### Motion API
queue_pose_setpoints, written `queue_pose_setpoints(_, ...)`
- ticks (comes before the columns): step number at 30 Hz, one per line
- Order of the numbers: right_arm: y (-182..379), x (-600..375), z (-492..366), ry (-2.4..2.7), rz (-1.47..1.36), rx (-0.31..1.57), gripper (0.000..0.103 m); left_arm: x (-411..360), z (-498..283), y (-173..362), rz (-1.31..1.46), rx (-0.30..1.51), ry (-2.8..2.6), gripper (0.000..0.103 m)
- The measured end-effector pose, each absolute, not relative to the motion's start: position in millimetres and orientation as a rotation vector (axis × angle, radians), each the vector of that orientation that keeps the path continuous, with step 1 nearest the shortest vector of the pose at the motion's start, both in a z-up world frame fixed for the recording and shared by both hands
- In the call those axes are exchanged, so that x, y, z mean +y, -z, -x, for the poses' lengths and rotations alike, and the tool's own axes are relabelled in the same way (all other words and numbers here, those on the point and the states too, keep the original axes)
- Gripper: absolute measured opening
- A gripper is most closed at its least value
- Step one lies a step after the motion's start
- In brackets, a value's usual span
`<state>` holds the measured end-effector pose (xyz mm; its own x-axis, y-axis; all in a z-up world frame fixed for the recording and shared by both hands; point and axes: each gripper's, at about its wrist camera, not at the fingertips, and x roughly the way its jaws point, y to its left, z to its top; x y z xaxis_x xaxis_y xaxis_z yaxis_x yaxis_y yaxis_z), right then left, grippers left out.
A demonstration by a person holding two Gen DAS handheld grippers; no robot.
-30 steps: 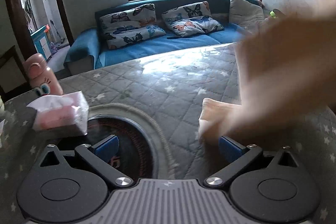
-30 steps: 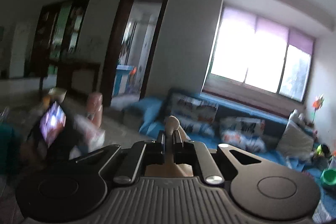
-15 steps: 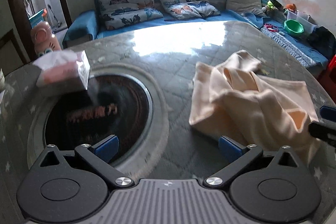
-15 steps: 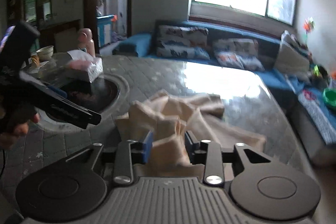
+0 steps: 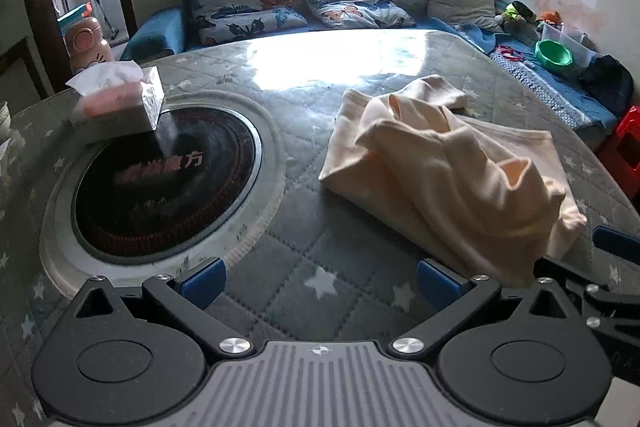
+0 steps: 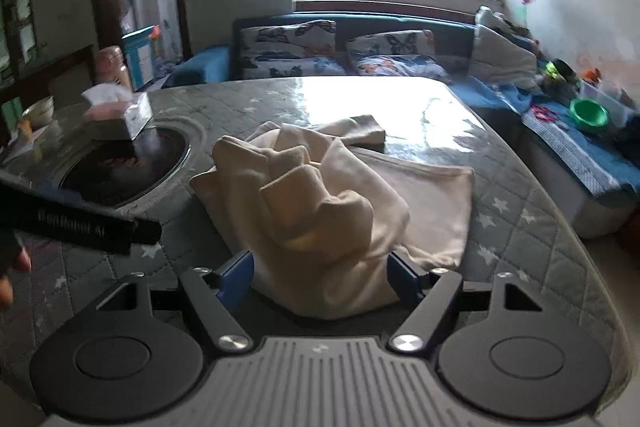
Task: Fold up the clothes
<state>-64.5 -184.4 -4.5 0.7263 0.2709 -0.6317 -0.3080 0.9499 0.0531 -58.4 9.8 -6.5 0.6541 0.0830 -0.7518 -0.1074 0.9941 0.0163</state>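
left gripper [image 5: 320,281] spread wide, blue fingertips [image 5: 202,279] well apart over bare quilted desk [image 5: 304,219], holding nothing; right-hand tip just beside the near edge of the cream garment [image 5: 448,167], contact hard to tell. right gripper [image 6: 320,273] also spread, blue pads [image 6: 236,273] either side of the garment's near bulge, not pressed onto the cloth.

cream garment [image 6: 332,203] crumpled in a loose heap on the right half of the desk, bunched and raised in the middle, flatter layer spread out beneath toward the right, one end reaching toward the bright glare on the desk top. lies wholly on the desk, unfolded.

round black hob plate [image 5: 164,183] set into the desk to the left of the garment, pale ring around it, well apart from the cloth. tissue box [image 5: 120,103] standing at the hob's far left rim, white tissue poking up. pink bottle [image 5: 86,45] behind the box at the desk's edge.

seen from the right wrist: black body of the left gripper [image 6: 80,223] crossing low at the left, fingers of a hand [image 6: 12,267] at the frame edge behind it.

beyond the desk, blue sofa [image 5: 160,31] with butterfly cushions [image 5: 244,7] under the window; green bowl [image 5: 554,53] off to the right.
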Motion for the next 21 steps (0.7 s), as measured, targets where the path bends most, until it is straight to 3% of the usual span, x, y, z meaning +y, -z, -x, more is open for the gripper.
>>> queue_pose_setpoints(21,21,-192,83,-0.254,-0.018,0.733,0.091,-9,80,17,-0.002,0.835,-0.136,0.103)
